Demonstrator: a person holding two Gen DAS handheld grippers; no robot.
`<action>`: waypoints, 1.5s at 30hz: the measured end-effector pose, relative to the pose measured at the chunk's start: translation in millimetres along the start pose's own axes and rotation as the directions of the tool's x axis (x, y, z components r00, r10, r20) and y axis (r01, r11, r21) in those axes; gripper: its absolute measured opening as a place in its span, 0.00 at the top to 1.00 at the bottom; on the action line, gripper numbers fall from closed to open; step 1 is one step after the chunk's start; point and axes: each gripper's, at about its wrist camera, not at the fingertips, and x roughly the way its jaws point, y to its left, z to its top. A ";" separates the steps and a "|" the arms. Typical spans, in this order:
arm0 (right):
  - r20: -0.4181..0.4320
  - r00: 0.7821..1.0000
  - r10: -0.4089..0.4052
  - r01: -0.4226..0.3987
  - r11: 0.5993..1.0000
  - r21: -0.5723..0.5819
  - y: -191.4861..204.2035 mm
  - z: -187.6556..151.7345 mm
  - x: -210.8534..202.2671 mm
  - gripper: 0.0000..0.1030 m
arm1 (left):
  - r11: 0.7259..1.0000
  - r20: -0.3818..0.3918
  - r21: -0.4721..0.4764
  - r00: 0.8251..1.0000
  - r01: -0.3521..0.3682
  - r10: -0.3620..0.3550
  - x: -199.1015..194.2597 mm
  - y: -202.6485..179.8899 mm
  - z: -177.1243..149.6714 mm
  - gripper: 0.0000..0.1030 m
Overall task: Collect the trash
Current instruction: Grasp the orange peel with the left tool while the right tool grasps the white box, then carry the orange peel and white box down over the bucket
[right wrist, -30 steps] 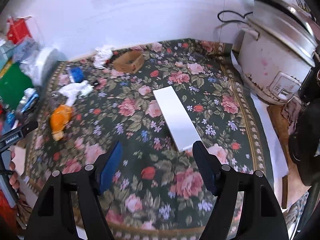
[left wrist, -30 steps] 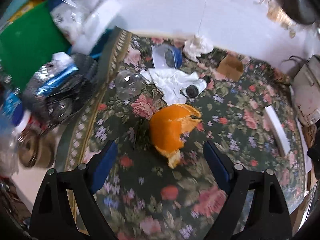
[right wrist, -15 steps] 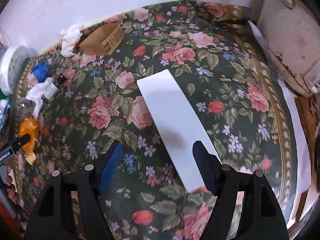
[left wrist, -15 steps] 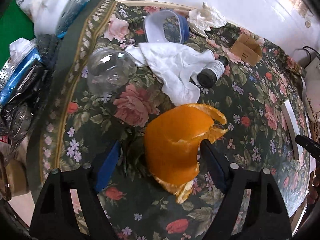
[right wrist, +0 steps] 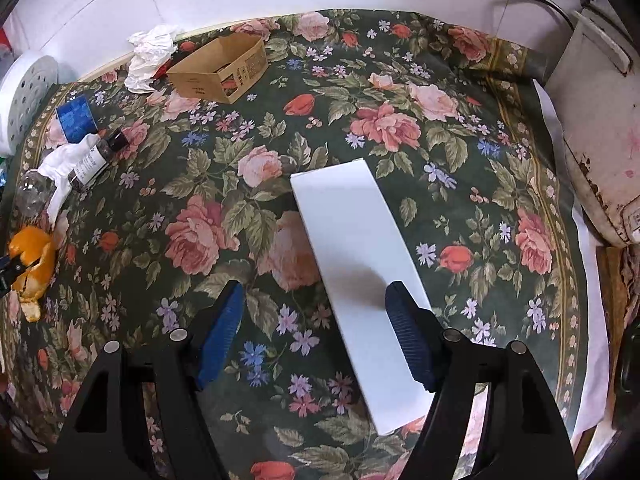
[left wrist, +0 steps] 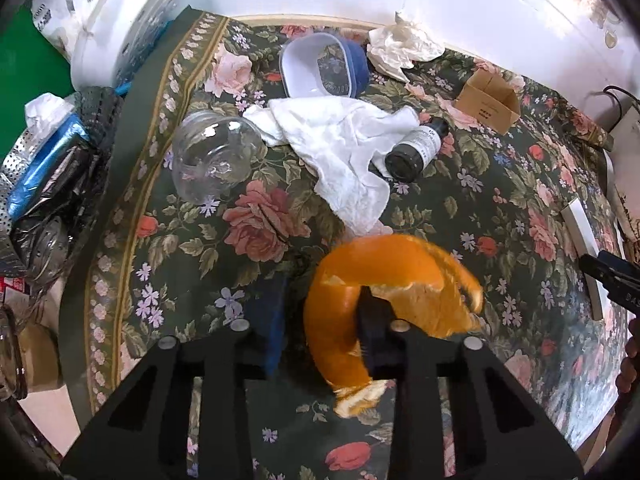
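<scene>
1. Progress: early. Nothing looks binned yet; most litter is on the floral worktop (right wrist: 400,80).
2. Left tongs (left wrist: 320,312): jaws have just been closing and are now narrow, w/ the orange peel (left wrist: 384,272) between them. Right jaw sits inside the peel's curl and the blue left pad is just beside its outer skin. Looks like a pinch on the peel wall, but peel rests on the cloth, so not lifted.
3. Right tongs (right wrist: 316,320): wide apart, holding nothing. They hang over the near end of the white card strip (right wrist: 360,264); right pad is over the strip, left pad over bare cloth well to the side. The strip isn't centred between the jaws.
4. Left to collect, far side of worktop: crumpled white tissue (left wrist: 340,148), dark bottle (left wrist: 416,148) lying on its side touching that tissue, clear glass jar (left wrist: 216,156), blue tub (left wrist: 320,64), second tissue wad (left wrist: 404,46), small brown carton (right wrist: 220,66).
5. Bin: a black-lined holder at far left edge may be it; can't tell for sure.
6. My read: lift peel first, then the strip.
</scene>
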 end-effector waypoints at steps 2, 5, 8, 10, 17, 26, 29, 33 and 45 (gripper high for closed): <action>0.009 1.000 -0.016 0.016 1.000 0.002 -2.2 1.8 1.4 0.34 | 1.000 0.006 0.008 1.000 0.000 0.000 -5.0 -1.4 -1.8 0.76; 0.014 0.999 -0.041 0.041 0.999 -0.005 -5.3 6.6 4.1 0.36 | 1.000 0.014 0.024 1.000 -0.005 0.005 -12.7 -5.4 -5.3 0.78; 0.012 0.998 -0.064 0.064 0.998 0.005 -12.3 11.2 7.3 0.37 | 1.000 0.022 0.027 1.000 0.004 -0.004 -20.2 -8.5 -8.6 0.79; 0.011 0.998 -0.066 0.065 0.998 0.025 -19.7 12.8 8.2 0.37 | 1.000 0.032 0.020 0.999 0.014 -0.015 -26.2 -9.9 -9.8 0.79; -0.033 0.999 -0.042 0.042 0.999 0.012 -31.2 14.8 21.0 0.37 | 0.998 0.080 0.035 0.996 0.046 -0.049 -51.8 -24.5 -13.0 0.80; -0.022 0.999 0.034 -0.034 0.999 0.010 -26.8 6.6 14.4 0.53 | 0.997 0.114 0.075 0.993 0.033 -0.041 -74.1 -56.0 -23.4 0.80; -0.003 0.998 0.066 -0.066 0.998 0.012 -24.4 -4.9 -1.9 0.53 | 0.997 0.126 0.070 0.991 0.031 -0.039 -83.7 -65.7 -32.8 0.80; 0.047 0.995 0.091 -0.090 0.996 -0.020 -19.9 -20.3 -34.4 0.53 | 0.998 0.149 0.049 0.988 0.040 -0.047 -100.1 -79.4 -50.8 0.80; 0.207 0.956 0.210 -0.193 0.976 -0.099 5.5 -70.8 -143.0 0.53 | 0.995 0.211 0.063 0.974 0.075 -0.086 -159.8 -105.0 -108.5 0.80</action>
